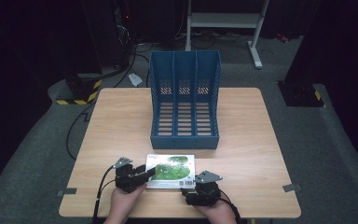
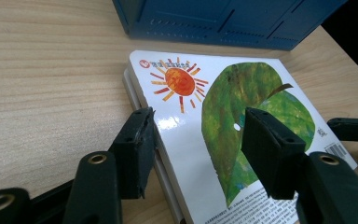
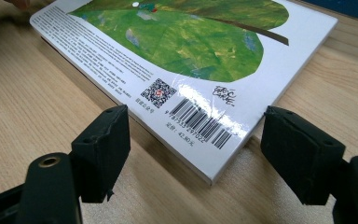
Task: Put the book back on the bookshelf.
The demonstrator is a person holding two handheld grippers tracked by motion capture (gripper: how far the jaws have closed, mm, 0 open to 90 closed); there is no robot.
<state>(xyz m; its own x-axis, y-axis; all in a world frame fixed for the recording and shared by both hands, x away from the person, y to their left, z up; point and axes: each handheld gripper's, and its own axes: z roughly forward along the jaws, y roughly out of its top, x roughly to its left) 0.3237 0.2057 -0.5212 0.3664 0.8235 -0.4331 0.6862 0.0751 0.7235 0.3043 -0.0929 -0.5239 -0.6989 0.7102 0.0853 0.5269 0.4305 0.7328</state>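
left gripper (image 2: 196, 135): jaws apart astride book (image 2: 223, 121) edge | right gripper (image 3: 193, 154): wide, empty

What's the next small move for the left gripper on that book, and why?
Probably close the left gripper on the edge of the glossy white board book with the green leaf cover. It lies flat on the wooden table, one pad beside its edge, the other over the cover, not pressing. The right gripper stands open at the barcode corner.
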